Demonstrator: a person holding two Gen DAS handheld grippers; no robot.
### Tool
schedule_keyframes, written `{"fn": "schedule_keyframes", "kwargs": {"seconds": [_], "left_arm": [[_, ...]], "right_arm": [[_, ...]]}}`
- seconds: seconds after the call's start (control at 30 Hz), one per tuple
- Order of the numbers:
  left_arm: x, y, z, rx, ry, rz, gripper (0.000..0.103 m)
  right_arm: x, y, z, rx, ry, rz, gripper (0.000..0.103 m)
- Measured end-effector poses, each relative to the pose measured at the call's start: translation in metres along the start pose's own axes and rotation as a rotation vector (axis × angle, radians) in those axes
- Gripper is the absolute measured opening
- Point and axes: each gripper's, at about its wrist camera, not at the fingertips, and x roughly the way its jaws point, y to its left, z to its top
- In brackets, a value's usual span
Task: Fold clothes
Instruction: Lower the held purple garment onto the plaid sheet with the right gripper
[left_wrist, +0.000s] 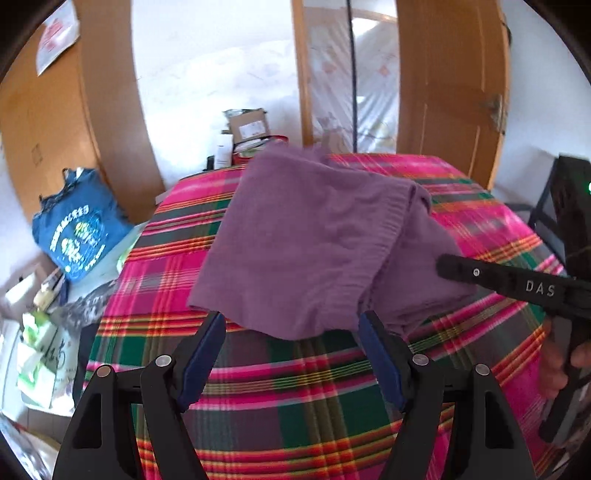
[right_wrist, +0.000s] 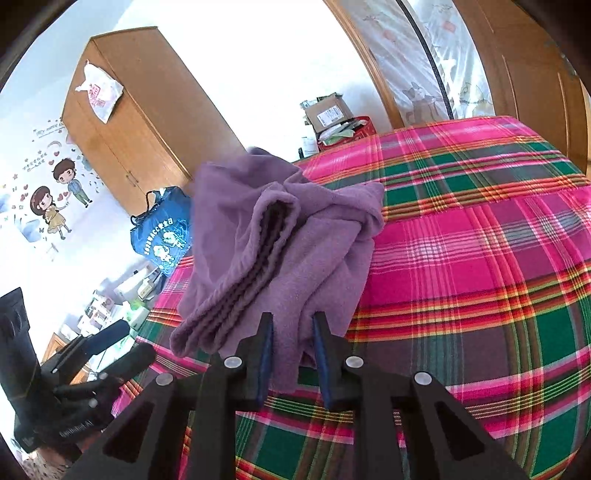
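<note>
R claw on the near hem, L claw short of it.
Purple sweater (left_wrist: 295, 243) lies mid-bed on plaid cover (left_wrist: 295, 398), long axis near–far. Right gripper (right_wrist: 291, 325) straddles near edge, fabric btwn jaws, pinch uncertain. Left gripper (left_wrist: 291, 321) spread wide, just near of the hem.

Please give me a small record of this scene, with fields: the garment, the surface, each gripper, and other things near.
garment: purple sweater, partly folded, bunched in layers
surface: bed with plaid sheet, pink, green and red
left gripper: open, at the sweater's near edge, nothing between the jaws
right gripper: narrowly open, sweater cloth between the jaws; a firm pinch cannot be told
nearby: blue bag, wooden wardrobe, cardboard box
</note>
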Motion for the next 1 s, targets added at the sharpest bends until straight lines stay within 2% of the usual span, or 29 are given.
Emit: {"fn": "schedule_keyframes", "kwargs": {"seconds": [0.07,0.17,0.27,0.33,0.4,0.5,0.6,0.7,0.73,0.77,0.8,0.83,0.9,1.0], "left_arm": [[0.005,-0.006,0.0,0.027,-0.002,0.028,0.076],[0.012,-0.011,-0.002,0.066,0.019,0.017,0.076],[0.02,-0.011,-0.004,0.09,0.026,0.028,0.076],[0.026,-0.01,-0.004,0.103,0.026,0.042,0.076],[0.031,-0.011,-0.004,0.119,0.023,0.052,0.076],[0.04,-0.017,-0.002,0.165,0.019,0.082,0.076],[0.045,-0.021,0.001,0.186,0.016,0.072,0.076],[0.047,-0.021,0.007,0.182,0.017,0.061,0.074],[0.045,-0.021,0.009,0.174,0.012,0.048,0.067],[0.044,-0.021,0.011,0.171,0.011,0.04,0.064],[0.044,-0.021,0.012,0.167,0.016,0.033,0.053],[0.045,-0.021,0.014,0.161,0.022,0.024,0.034],[0.045,-0.016,0.015,0.129,0.033,0.009,0.01],[0.041,-0.007,0.017,0.07,0.035,-0.014,0.01]], "right_arm": [[0.002,-0.003,0.0,0.016,0.008,-0.001,0.024],[0.006,-0.012,-0.001,0.065,0.029,0.013,0.031],[0.011,-0.019,-0.001,0.09,0.039,0.01,0.04],[0.016,-0.02,-0.001,0.093,0.049,0.012,0.049],[0.021,-0.02,0.0,0.095,0.063,0.013,0.052],[0.03,-0.018,-0.001,0.091,0.08,0.023,0.053],[0.033,-0.016,0.002,0.094,0.082,0.038,0.052],[0.032,-0.017,0.003,0.087,0.086,0.042,0.038],[0.031,-0.017,0.004,0.087,0.084,0.039,0.031],[0.028,-0.018,0.005,0.087,0.077,0.04,0.03],[0.026,-0.019,0.006,0.087,0.073,0.043,0.028],[0.024,-0.019,0.007,0.087,0.069,0.045,0.027],[0.019,-0.017,0.007,0.078,0.062,0.041,0.025],[0.011,-0.014,0.008,0.054,0.051,0.034,0.024]]}}
